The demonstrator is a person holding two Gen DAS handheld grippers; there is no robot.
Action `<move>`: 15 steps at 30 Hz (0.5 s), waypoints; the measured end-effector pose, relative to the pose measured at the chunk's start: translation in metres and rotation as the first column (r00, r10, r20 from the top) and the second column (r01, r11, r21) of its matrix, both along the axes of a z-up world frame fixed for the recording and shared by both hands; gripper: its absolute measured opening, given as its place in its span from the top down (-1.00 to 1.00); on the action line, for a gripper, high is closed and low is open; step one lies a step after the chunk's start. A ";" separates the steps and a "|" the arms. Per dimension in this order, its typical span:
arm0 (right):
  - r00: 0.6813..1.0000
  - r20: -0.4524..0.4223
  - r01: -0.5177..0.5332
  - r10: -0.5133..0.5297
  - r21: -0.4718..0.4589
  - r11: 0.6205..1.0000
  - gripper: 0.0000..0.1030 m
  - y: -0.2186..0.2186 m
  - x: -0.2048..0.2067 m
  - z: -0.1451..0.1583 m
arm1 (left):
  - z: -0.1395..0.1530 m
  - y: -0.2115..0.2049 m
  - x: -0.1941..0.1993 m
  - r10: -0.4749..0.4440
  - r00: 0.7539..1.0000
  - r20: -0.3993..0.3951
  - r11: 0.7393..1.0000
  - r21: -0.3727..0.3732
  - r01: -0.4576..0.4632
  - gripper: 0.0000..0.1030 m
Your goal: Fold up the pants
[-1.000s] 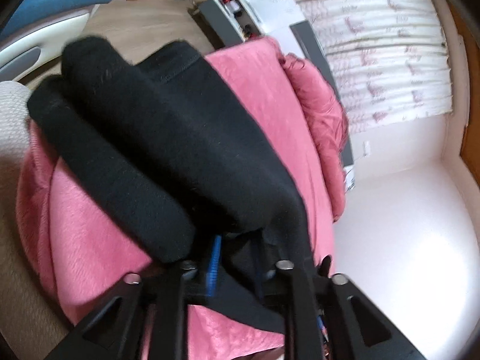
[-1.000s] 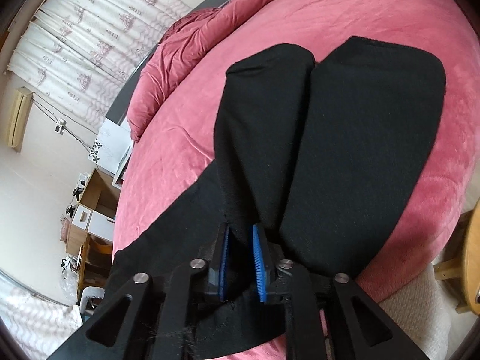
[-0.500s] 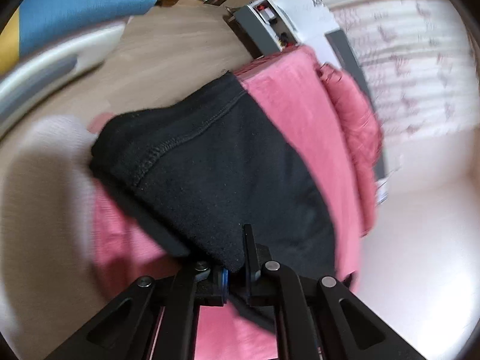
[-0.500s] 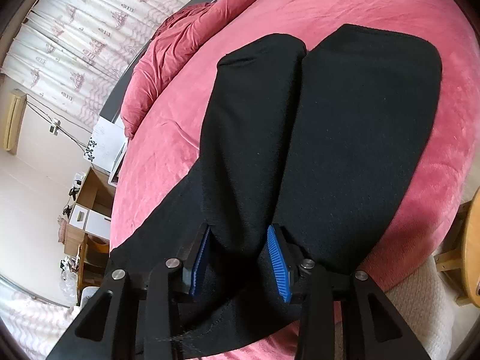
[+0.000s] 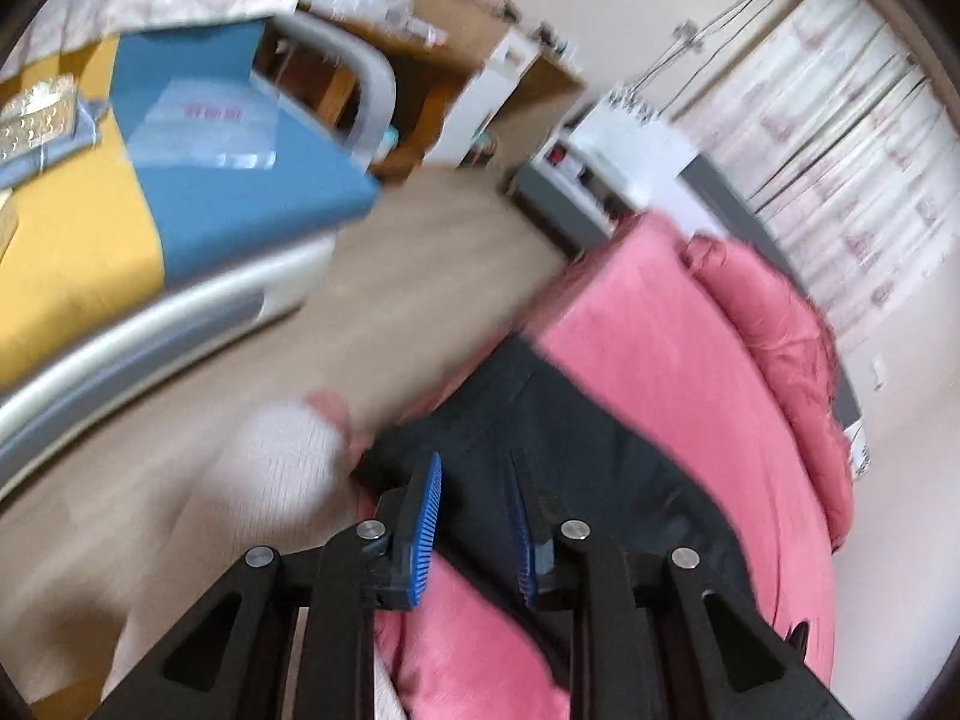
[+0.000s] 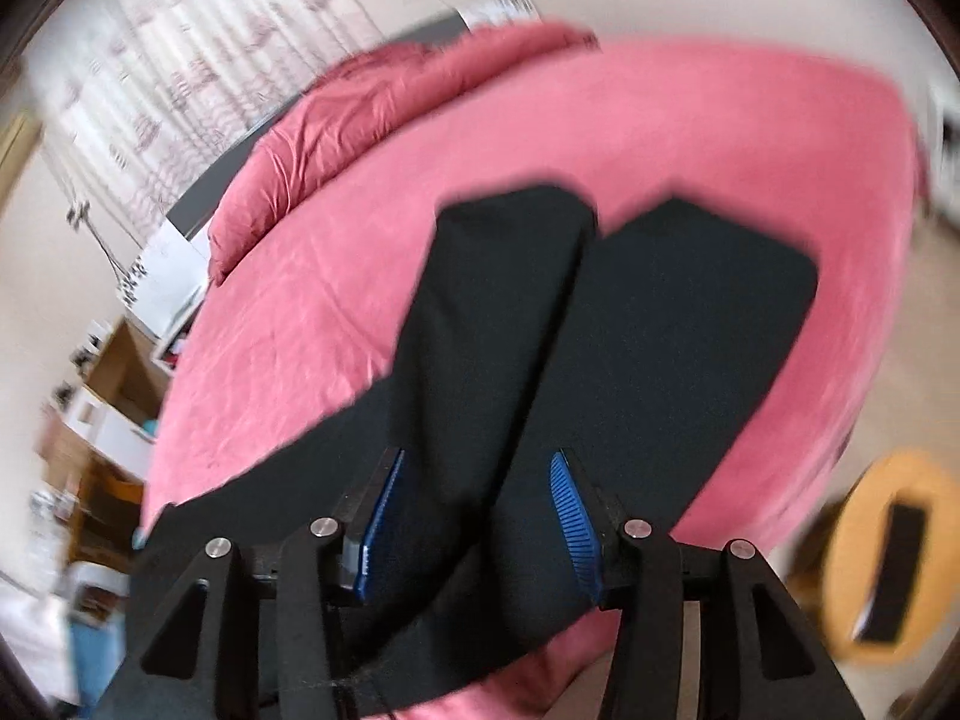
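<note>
Black pants (image 6: 600, 360) lie flat on the soft pink bed (image 6: 690, 120).
Both legs lie side by side — the left gripper (image 5: 474, 516) and right gripper (image 6: 474, 510) are opening above the fabric, gripping nothing; a round wooden stool (image 6: 888, 552) stands beside.

Black pants (image 6: 600, 330), pink bedspread (image 6: 690, 120)

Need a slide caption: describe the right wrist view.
Right tongs opening above black pants lying with legs side by side on a pink bed.
</note>
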State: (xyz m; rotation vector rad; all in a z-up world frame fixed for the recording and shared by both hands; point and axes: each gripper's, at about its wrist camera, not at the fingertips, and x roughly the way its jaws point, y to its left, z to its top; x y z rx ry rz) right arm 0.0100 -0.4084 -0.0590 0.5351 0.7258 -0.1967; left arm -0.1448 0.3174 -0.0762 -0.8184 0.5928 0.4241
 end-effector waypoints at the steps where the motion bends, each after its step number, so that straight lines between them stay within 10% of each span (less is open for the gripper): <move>1: 1.000 0.013 0.002 -0.002 -0.030 1.000 -0.07 0.001 0.005 0.007 | 0.006 -0.005 0.008 -0.052 0.998 0.024 0.998 0.036 0.051 0.50; 4: 0.999 0.039 -0.031 0.034 -0.067 0.997 -0.24 0.004 0.034 0.025 | 0.012 -0.031 0.040 -0.227 0.974 0.004 0.968 0.107 0.225 0.47; 10: 0.982 -0.169 -0.129 0.080 -0.297 0.946 -0.26 0.035 0.136 0.024 | -0.025 -0.097 0.105 -0.548 0.828 -0.116 0.822 0.107 0.559 0.47; 15: 0.941 -0.338 -0.149 0.002 -0.411 0.900 -0.25 0.036 0.197 -0.001 | -0.057 -0.104 0.115 -0.545 0.817 -0.190 0.818 0.093 0.567 0.47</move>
